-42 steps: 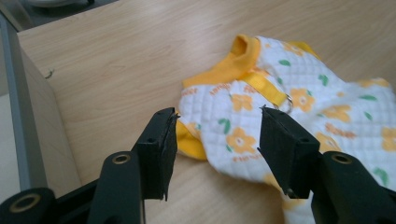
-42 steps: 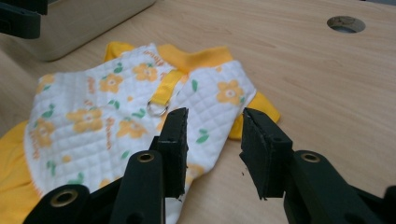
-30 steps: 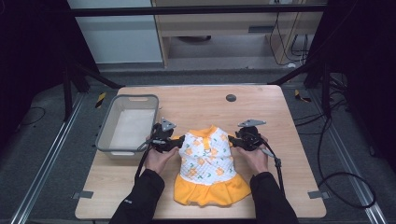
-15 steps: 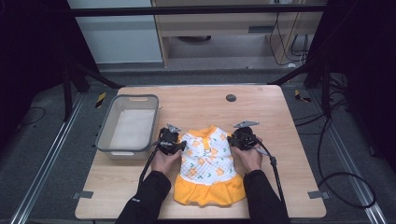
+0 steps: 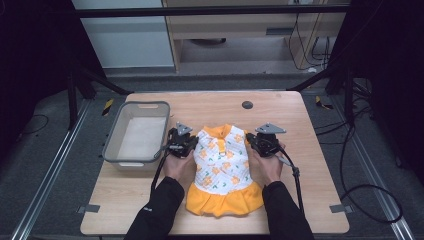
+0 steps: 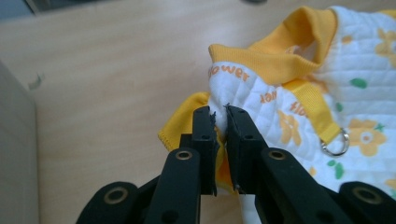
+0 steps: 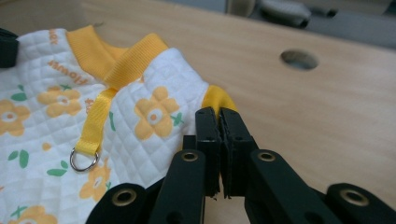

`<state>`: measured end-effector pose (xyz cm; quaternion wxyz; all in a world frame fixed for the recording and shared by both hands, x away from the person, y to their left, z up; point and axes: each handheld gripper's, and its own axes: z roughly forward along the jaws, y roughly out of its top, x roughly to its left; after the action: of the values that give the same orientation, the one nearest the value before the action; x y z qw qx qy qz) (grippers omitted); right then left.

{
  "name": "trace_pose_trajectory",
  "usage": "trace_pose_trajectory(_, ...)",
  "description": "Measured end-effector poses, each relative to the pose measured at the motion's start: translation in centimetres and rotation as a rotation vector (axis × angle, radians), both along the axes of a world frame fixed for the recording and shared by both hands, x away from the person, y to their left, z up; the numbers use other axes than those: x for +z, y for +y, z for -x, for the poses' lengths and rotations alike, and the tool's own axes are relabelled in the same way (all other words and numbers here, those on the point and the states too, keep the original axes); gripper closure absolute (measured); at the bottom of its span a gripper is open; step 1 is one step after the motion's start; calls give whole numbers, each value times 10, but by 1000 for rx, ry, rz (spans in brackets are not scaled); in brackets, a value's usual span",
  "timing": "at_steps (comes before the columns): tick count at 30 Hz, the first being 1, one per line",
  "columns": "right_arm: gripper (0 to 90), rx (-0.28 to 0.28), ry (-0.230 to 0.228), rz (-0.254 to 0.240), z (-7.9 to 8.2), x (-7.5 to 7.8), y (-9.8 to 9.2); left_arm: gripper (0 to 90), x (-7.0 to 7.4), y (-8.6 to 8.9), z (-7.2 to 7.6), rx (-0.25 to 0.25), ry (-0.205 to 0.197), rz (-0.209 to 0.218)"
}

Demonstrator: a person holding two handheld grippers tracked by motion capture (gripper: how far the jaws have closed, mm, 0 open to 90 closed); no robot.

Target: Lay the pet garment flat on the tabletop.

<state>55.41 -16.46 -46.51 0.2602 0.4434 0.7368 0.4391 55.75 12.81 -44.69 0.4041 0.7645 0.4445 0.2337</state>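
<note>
Dress lay flat on tabletop | your left gripper had just pinched one sleeve, right gripper the other | risk: thin bites could slip when lifted, dropping a shoulder.

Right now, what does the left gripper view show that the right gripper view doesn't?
Left gripper view: the left gripper pinching the dress at its sleeve edge, jaws just closed on the fabric, with orange lettering nearby and the grey bin at the edge. Right gripper view: the right gripper shut on the opposite yellow sleeve, plus the table hole. Both: the floral dress, its metal ring, wooden table.
</note>
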Motion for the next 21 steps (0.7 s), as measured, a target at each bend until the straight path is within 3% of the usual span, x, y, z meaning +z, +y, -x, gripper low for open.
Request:
trace_pose_trajectory(2, 874, -40, -61, 9, 0, 6, 0, 821, 8, -6, -4, 11, -32, 10)
trace_pose_trajectory(4, 869, -91, -100, 42, -2, 8, 0, 806, 11, -11, -12, 15, -30, 4)
trace_pose_trajectory(7, 807, -114, -36, 95, -9, 4, 0, 668, 8, -17, -20, 40, -15, -31)
trace_pose_trajectory(12, 741, -101, -18, 101, -5, 9, -5, 541, 14, -10, -13, 11, -9, 2)
trace_pose_trajectory(15, 750, -50, -12, 56, 5, 19, -9, 517, 22, -3, 0, -16, -6, 29)
trace_pose_trajectory(21, 844, 36, 7, -34, 35, 35, -16, 513, 31, 10, 37, -110, 13, 15)
